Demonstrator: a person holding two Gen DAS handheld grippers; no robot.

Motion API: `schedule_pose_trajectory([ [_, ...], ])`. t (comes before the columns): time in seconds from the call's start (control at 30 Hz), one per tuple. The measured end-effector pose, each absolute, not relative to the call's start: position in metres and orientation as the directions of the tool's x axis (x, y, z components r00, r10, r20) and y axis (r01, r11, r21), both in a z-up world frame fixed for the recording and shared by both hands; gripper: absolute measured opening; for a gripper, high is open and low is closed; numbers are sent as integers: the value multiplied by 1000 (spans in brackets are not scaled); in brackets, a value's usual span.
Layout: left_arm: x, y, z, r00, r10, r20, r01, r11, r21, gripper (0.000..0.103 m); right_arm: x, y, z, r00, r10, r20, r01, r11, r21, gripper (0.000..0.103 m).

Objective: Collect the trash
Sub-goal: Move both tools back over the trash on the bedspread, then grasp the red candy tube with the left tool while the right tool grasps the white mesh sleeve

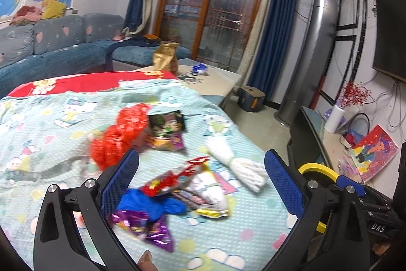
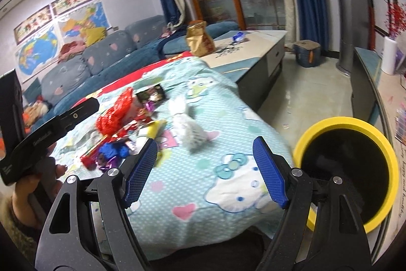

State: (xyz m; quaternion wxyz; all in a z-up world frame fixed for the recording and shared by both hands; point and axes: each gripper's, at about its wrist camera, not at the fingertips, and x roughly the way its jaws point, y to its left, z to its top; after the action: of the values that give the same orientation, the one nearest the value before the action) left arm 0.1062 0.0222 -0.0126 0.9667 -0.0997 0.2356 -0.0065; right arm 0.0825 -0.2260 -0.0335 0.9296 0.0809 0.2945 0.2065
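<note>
Trash lies scattered on a light blue cartoon-print blanket (image 1: 63,118): an orange-red plastic bag (image 1: 121,136), a dark snack packet (image 1: 166,123), a red wrapper (image 1: 175,177), a blue piece (image 1: 149,202), a purple foil wrapper (image 1: 147,225), a white and yellow wrapper (image 1: 213,194) and a white crumpled wad (image 1: 236,161). My left gripper (image 1: 200,184) is open just above the red and blue wrappers. My right gripper (image 2: 205,169) is open and empty over bare blanket (image 2: 228,118), right of the pile (image 2: 114,133). A yellow-rimmed black bin (image 2: 347,169) stands right of the blanket.
A low table (image 1: 215,80) with a gold bag (image 1: 166,55) sits behind the blanket. A blue sofa (image 1: 50,42) runs along the left. A TV stand (image 1: 317,133), a tall grey tower unit (image 1: 314,47) and a small stool (image 1: 250,97) stand on the right.
</note>
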Motion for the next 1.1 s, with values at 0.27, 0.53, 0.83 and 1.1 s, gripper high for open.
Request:
schedule_pose_trajectory([
  [0.27, 99, 61, -21, 880, 19, -475, -118, 977, -178, 96, 102, -194, -34, 707, 456, -540, -395, 888, 233, 71],
  [0.53, 91, 95, -33, 848, 73, -526, -178, 972, -152, 96, 139, -169, -41, 664, 447, -599, -404, 889, 215, 71],
  [0.83, 81, 127, -61, 783, 56, -620, -217, 958, -186, 94, 171, -148, -58, 627, 404, -666, -389, 903, 182, 71],
  [1.1, 85, 140, -90, 717, -65, -694, -229, 919, -322, 55, 189, -145, -77, 565, 428, -706, -362, 897, 254, 51],
])
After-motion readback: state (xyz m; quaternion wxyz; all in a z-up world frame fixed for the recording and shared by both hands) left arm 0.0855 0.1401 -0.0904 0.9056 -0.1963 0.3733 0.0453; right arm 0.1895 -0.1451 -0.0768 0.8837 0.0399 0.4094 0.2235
